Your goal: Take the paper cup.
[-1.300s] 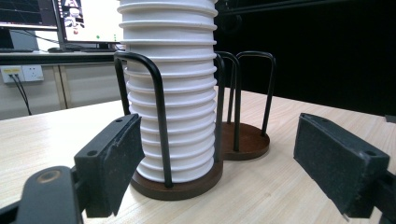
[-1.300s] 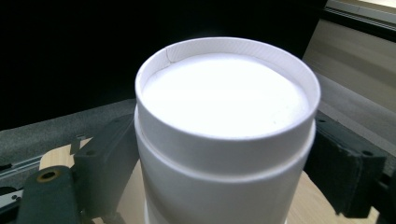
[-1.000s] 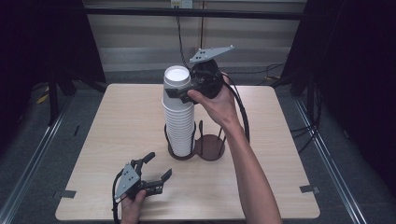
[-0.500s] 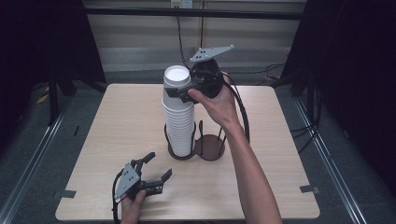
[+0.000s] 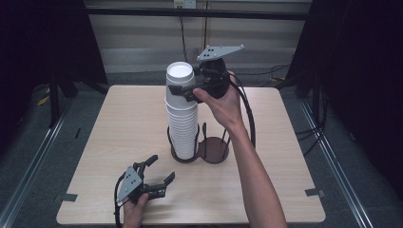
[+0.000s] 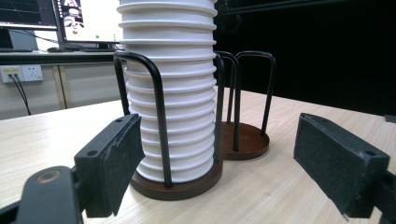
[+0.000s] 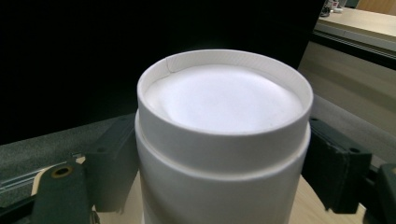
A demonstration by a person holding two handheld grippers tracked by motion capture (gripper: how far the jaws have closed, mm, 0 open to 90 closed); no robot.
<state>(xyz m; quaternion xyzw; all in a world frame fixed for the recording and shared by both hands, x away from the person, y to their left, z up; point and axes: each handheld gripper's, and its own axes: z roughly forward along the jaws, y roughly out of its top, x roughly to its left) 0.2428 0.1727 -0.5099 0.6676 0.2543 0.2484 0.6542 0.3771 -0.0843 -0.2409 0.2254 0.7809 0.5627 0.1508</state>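
Nothing has shifted since the earlier frames: both hands hold their places. Right gripper is clamped on the top cup of the stack of white paper cups, upside down in the left ring of a dark wire cup holder mid-table. Left gripper rests near the front edge, jaws apart, empty. Its own view cuts off the stack's top but shows the holder's rods; the right gripper view shows pads flanking the cup, though actual contact is hard to make out.

Tall stack of white paper cups, upside down, upright in dark wire holder; mid-bench.
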